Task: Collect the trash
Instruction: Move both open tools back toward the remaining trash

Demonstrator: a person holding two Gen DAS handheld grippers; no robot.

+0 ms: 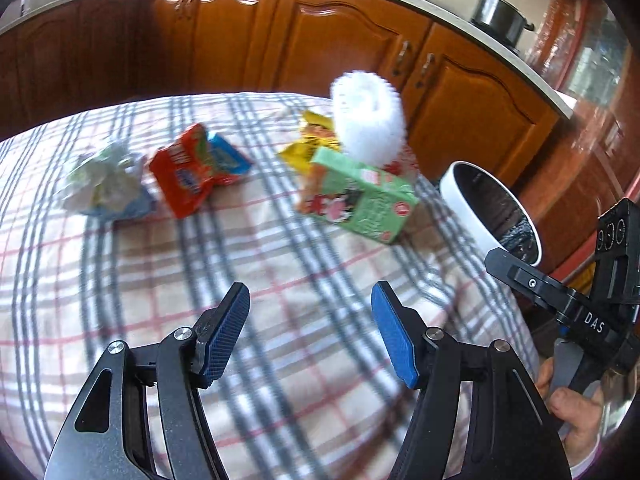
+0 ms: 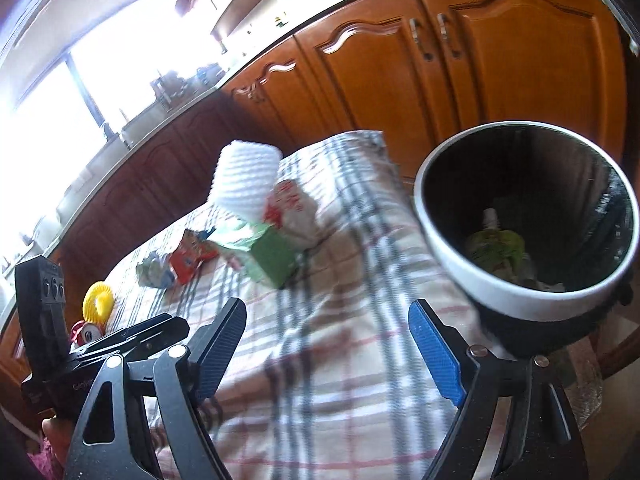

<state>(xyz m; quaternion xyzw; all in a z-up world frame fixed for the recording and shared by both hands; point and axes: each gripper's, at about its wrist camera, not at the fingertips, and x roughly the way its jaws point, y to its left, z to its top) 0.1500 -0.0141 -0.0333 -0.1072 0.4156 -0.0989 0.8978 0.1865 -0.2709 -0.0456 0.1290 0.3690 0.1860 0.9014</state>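
Trash lies on the checked tablecloth [image 1: 280, 272]: a crumpled white paper wad [image 1: 100, 180], a red snack packet [image 1: 188, 176], a yellow wrapper [image 1: 308, 140], a green carton [image 1: 360, 196] and a white foam net sleeve [image 1: 366, 120]. A white-rimmed black bin [image 2: 528, 220] stands off the table's right edge, with a green pouch [image 2: 496, 248] inside. My left gripper [image 1: 310, 332] is open and empty above the cloth, short of the carton. My right gripper [image 2: 328, 348] is open and empty, just left of the bin [image 1: 492, 208]. The carton [image 2: 264, 252] and sleeve [image 2: 244, 180] lie ahead of it.
Wooden kitchen cabinets [image 1: 360, 48] run behind the table, with a steel pot [image 1: 500, 12] on the counter. A yellow ring [image 2: 98, 300] and a red can [image 2: 86, 332] lie at the table's left end. The right gripper's body [image 1: 592, 300] sits close beside the left one.
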